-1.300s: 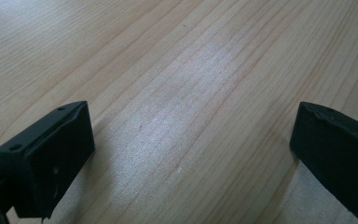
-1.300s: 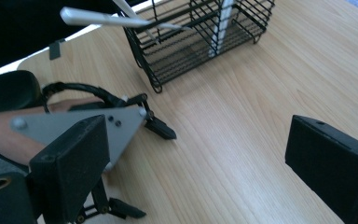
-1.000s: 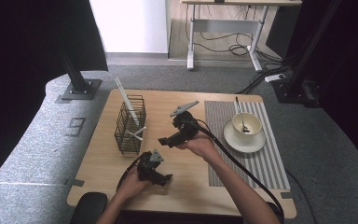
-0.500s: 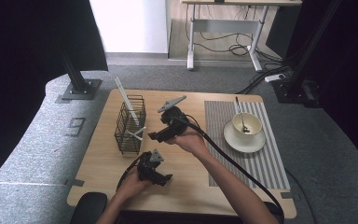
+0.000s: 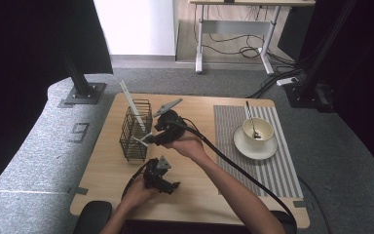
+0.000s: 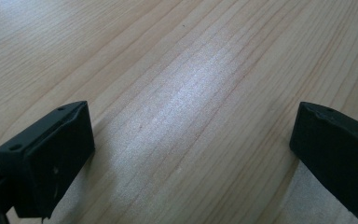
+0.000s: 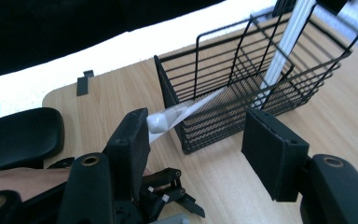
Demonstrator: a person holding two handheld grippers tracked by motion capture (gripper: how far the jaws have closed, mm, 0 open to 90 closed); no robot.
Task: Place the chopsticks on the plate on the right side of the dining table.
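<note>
The white spoon (image 7: 168,120) leans over the rim of the black wire basket (image 5: 135,130), its bowl end poking out on the side toward the person, its handle running down inside. A white stick (image 7: 284,44) stands slanted in the basket's far corner. The right gripper (image 7: 193,140) sits just beside the basket's near corner; its fingers (image 7: 130,140) have just been closing, half spread, one pad by the spoon's bowl, though I cannot tell whether it touches. The left gripper (image 5: 174,186) rests on the desk (image 5: 199,185) on the near side of the basket, its fingers (image 6: 51,154) spread wide over bare wood.
</note>
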